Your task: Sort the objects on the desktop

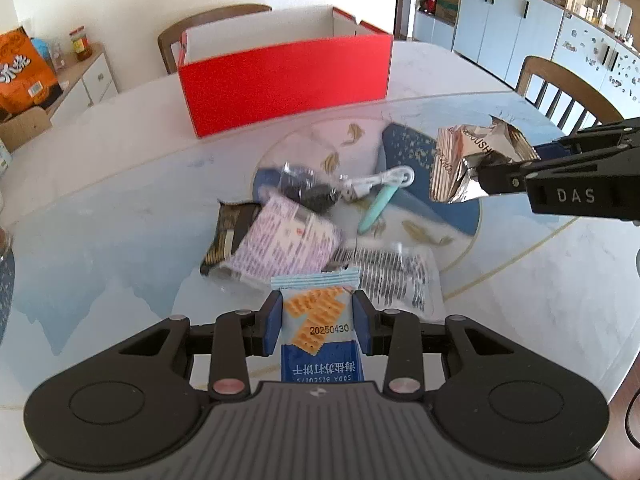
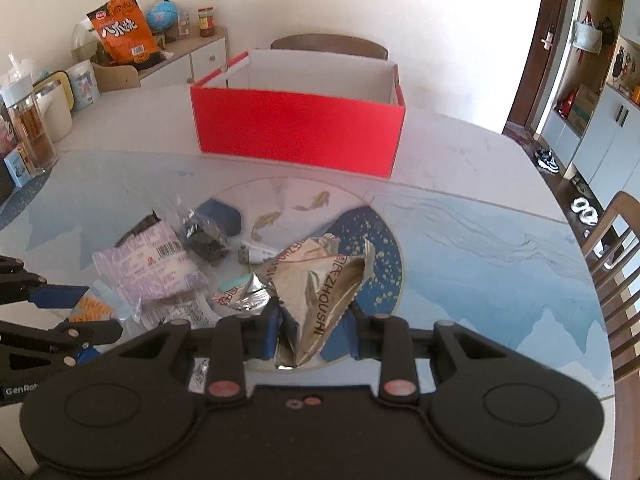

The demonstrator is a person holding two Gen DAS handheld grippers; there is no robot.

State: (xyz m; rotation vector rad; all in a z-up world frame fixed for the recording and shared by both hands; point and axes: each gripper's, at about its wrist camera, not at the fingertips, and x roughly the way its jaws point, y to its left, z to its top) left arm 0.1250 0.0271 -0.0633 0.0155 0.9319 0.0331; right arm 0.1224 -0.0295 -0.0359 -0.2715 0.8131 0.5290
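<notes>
Both grippers loaded, mid-carry. Left gripper (image 1: 316,322) clamped on cracker packet (image 1: 318,316), low over table (image 1: 520,280) near pile. Right gripper (image 2: 314,330) pinching foil wrapper (image 2: 316,280), lifted. Next, prob: carry both over red box (image 1: 286,80) rim, let go inside.

Soda-biscuit packet (image 1: 318,320) between left hand-held gripper (image 1: 318,322) pads (image 1: 273,322).

My left gripper (image 1: 318,322) is matte black plastic with a ribbed grey top plate, two round discs on its shoulders, silver and pinkish rivets on the linkage arms, and blue pads (image 1: 272,322). My right gripper (image 2: 314,330) is built the same; its side reads "DAS" in white.
</notes>
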